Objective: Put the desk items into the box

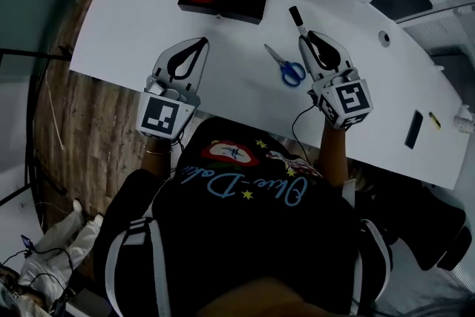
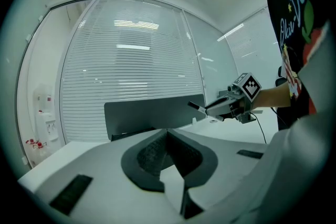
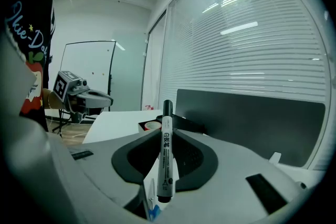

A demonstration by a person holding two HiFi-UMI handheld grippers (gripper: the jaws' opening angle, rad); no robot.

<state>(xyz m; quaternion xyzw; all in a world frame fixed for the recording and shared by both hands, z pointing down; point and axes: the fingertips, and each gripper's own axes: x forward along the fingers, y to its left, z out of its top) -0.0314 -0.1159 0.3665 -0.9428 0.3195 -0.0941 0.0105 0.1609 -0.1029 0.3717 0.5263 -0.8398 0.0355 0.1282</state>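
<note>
- Gripping the marker by its barrel, the right tool is clenched on it: light, rigid, smooth plastic, likely to swivel.
- Left tool: jaws together, empty.

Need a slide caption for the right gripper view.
Right hand-held gripper holding a marker between its jaws, box with tape roll ahead.

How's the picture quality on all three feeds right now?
Head view: underexposed, dark overall, though the white table reads clearly. Left gripper view: strong fisheye, black corners, bowed blinds with lamp reflections. Right gripper view: same warp; marker sharp.
</note>
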